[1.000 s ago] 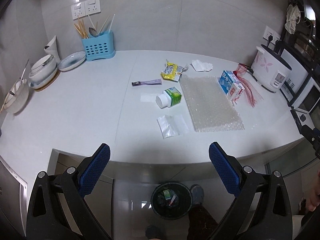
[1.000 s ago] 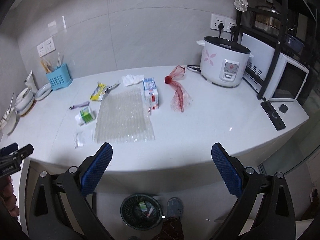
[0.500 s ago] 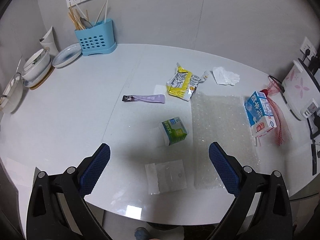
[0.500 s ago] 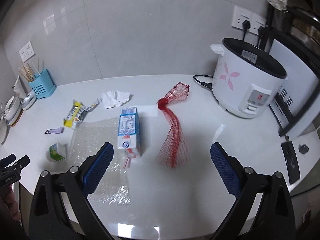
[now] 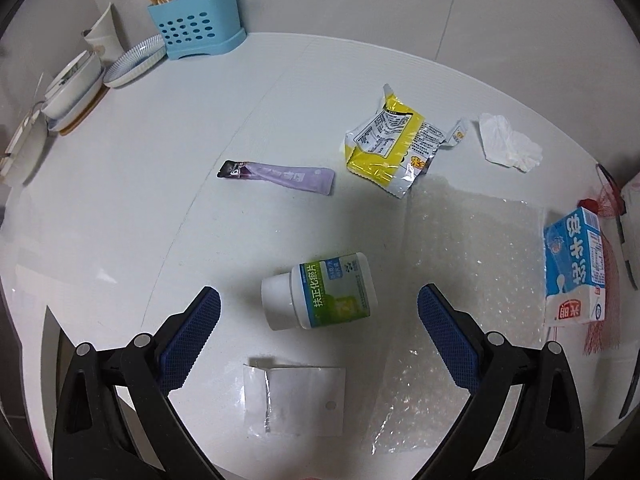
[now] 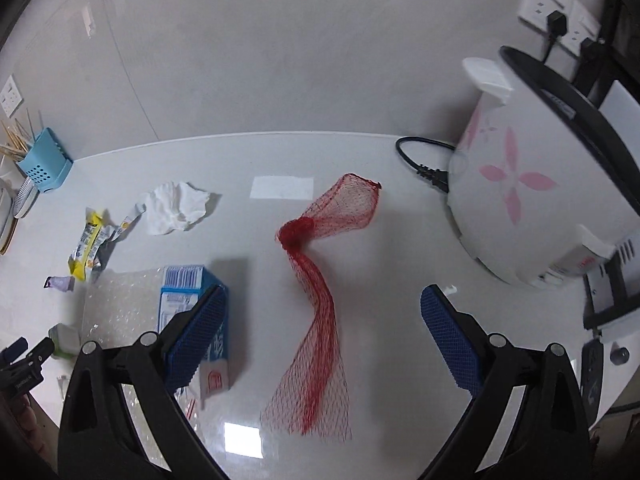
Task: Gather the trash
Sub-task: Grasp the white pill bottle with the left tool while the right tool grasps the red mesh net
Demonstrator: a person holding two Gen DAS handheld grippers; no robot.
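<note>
Evidently nothing is collected yet: left gripper [image 5: 318,320] gapes over the white green-labelled pill bottle [image 5: 320,296], right gripper [image 6: 322,320], jaws just narrowing slightly yet empty, over the red mesh net bag [image 6: 320,304], with 6 more scraps from 9 to 3 o'clock.

The left finger [image 6: 196,336] of the right gripper is covering the lower part of the milk carton [image 6: 182,292], so its front print is not showing there. At three o'clock the rice cooker [image 6: 520,184] is running off the frame edge, its control panel smeared by the lens. At nine o'clock the stacked bowls [image 5: 72,88] are sliding into the dark rim, their count unclear. The red net [image 5: 600,320] is lying mostly behind the carton at the left camera's three o'clock. The print on the pill bottle [image 5: 332,296] is too small to read.
</note>
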